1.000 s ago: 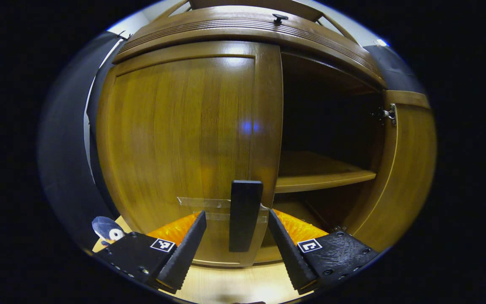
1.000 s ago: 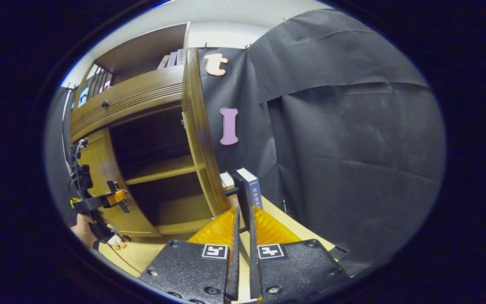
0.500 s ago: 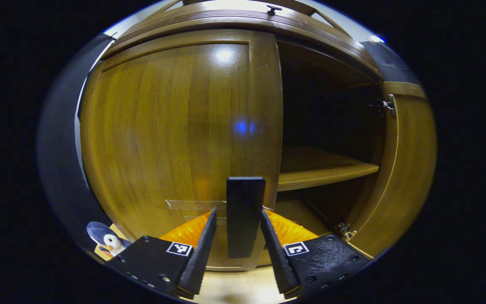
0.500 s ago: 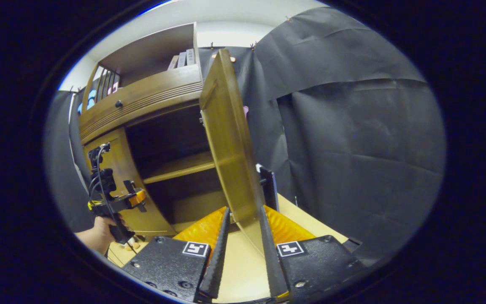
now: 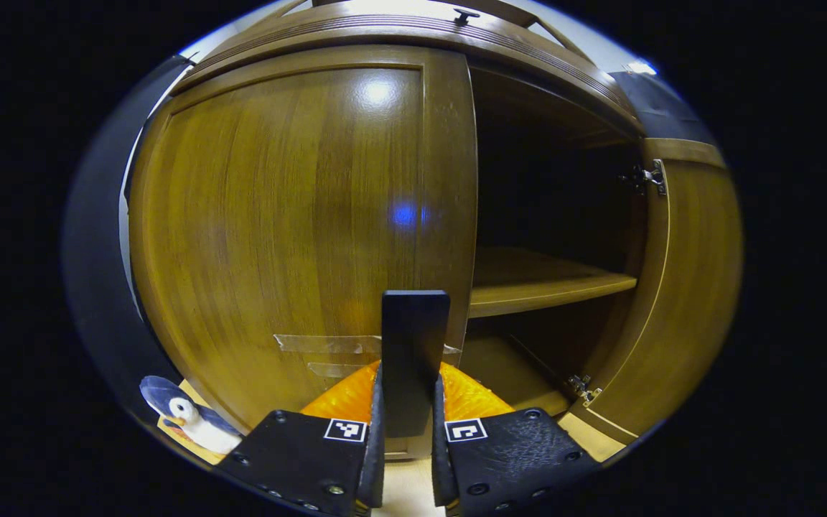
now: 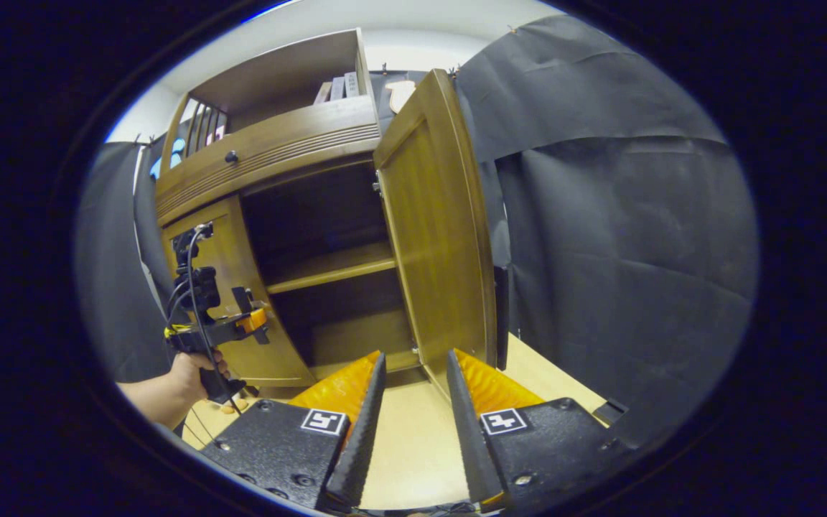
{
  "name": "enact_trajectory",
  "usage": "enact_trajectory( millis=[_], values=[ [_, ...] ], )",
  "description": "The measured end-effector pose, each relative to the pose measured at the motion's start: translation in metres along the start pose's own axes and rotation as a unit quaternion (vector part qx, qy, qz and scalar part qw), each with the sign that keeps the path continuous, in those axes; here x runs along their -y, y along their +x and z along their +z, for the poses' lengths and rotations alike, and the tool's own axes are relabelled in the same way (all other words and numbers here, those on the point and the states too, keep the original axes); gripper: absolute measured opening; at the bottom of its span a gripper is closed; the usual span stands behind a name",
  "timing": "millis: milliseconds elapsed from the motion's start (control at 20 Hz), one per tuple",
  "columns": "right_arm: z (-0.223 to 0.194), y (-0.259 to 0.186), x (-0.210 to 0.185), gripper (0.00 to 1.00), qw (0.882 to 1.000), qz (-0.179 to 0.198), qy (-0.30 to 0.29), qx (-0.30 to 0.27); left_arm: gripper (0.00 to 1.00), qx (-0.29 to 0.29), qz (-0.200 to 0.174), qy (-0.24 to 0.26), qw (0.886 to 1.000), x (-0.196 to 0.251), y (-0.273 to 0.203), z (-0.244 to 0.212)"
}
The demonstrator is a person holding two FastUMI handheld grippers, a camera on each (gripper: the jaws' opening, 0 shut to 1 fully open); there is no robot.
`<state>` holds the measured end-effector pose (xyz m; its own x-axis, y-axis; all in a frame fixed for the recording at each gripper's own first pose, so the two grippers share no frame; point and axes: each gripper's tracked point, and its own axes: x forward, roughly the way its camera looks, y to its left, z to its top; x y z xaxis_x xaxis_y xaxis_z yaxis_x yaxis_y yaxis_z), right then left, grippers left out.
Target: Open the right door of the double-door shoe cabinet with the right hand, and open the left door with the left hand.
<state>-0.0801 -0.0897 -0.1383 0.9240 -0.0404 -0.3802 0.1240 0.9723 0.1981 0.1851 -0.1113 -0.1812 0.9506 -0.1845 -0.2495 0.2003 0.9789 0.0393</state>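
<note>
Now that shut, left gripper [image 5: 406,402] on handle [image 5: 414,345]

Hidden and cut off

Dark upper compartment of the brown wooden shoe cabinet [image 5: 550,187] lost in shadow; small grey-and-white penguin toy [image 5: 184,416] clipped at the edge; spines of upright books [image 6: 338,87] too small to read.

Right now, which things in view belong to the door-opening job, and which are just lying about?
Job:
- closed brown wooden left door
- its flat black handle, clamped by the left gripper
- brown wooden right door, swung open
- right gripper, open, holding nothing

Lying about:
- small penguin toy
- books on the top shelf
- cabinet's inner wooden shelf
</note>
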Motion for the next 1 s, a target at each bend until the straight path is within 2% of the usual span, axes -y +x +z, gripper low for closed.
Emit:
enact_trajectory(
  millis=[50,100,150,1000],
  values=[
    [-0.002,0.000,-0.001,0.56,1.000,0.002,-0.003,-0.001,0.34,0.000,-0.001,-0.002,1.000,0.001,-0.002,0.000],
    [-0.003,0.000,-0.003,0.57,1.000,0.005,-0.007,-0.002,0.34,0.001,-0.002,-0.003,1.000,0.001,-0.004,-0.001],
    [-0.003,0.000,-0.005,0.59,1.000,0.008,-0.010,-0.003,0.25,0.001,-0.002,0.000,1.000,0.001,-0.006,-0.001],
    [-0.020,0.021,-0.064,0.60,0.993,0.090,-0.075,-0.017,0.25,0.008,0.010,0.010,1.000,-0.010,-0.078,-0.015]
  ],
)
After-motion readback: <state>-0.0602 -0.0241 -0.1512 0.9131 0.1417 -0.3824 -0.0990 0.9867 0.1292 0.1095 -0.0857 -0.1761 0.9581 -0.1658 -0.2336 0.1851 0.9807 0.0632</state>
